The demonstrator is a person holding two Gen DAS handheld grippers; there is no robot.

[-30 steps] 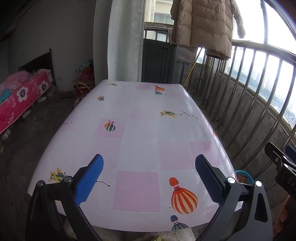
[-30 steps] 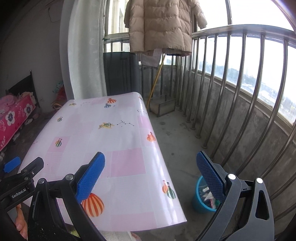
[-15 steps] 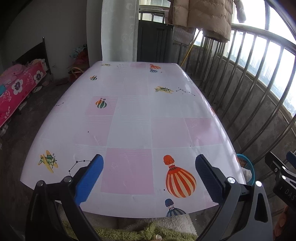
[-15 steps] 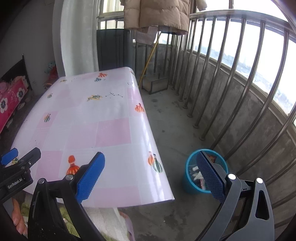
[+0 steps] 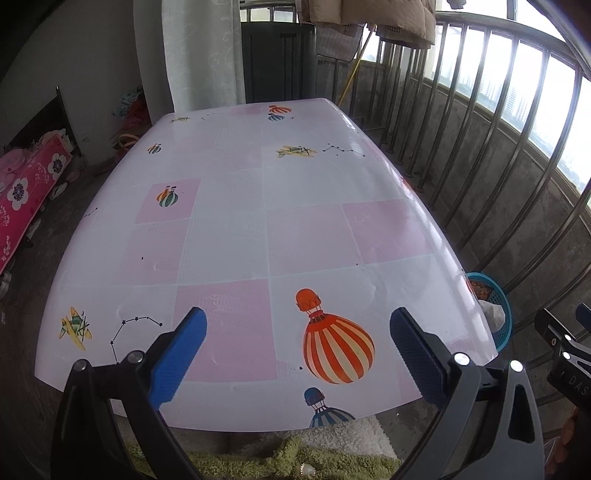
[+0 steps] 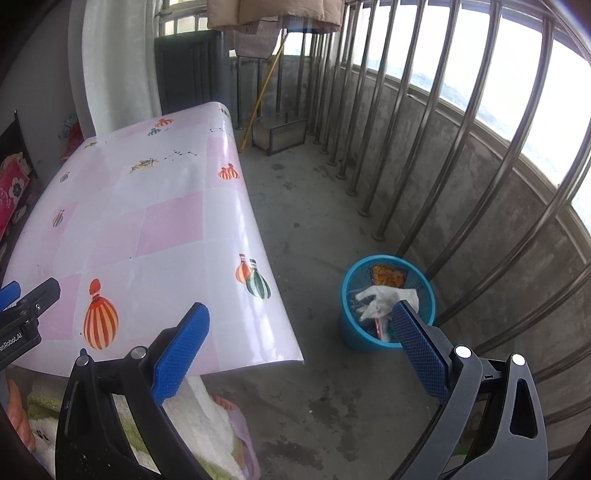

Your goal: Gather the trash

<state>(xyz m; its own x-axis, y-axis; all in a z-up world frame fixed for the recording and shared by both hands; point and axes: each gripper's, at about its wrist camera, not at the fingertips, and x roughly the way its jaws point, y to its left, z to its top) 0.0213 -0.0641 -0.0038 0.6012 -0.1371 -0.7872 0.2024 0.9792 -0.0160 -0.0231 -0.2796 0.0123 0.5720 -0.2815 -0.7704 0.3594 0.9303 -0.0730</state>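
Note:
A blue mesh trash basket (image 6: pixel 354 334) stands on the concrete floor right of the table, holding white crumpled paper (image 6: pixel 384 297) and an orange wrapper (image 6: pixel 388 275). Its rim (image 5: pixel 504 321) peeks past the table's right edge in the left wrist view. My right gripper (image 6: pixel 299 345) hangs open above the floor between the table and the basket, nothing between its blue pads. Over the near end of the pink balloon-print table (image 5: pixel 258 221), my left gripper (image 5: pixel 295 350) is open and empty too. I see no loose trash on the tabletop.
A metal balcony railing (image 6: pixel 424 147) and low concrete wall run along the right. A wire-frame box (image 6: pixel 280 134) and a yellow broom handle (image 6: pixel 264 88) sit at the far end. A coat (image 5: pixel 369 18) hangs overhead. A person's foot and green-white fleece (image 6: pixel 207 417) are below the table's edge.
Both grippers have risen and tilted downward, so the table and basket appear from higher up. The right gripper has swung right, bringing the basket fully into view. Both stay open.

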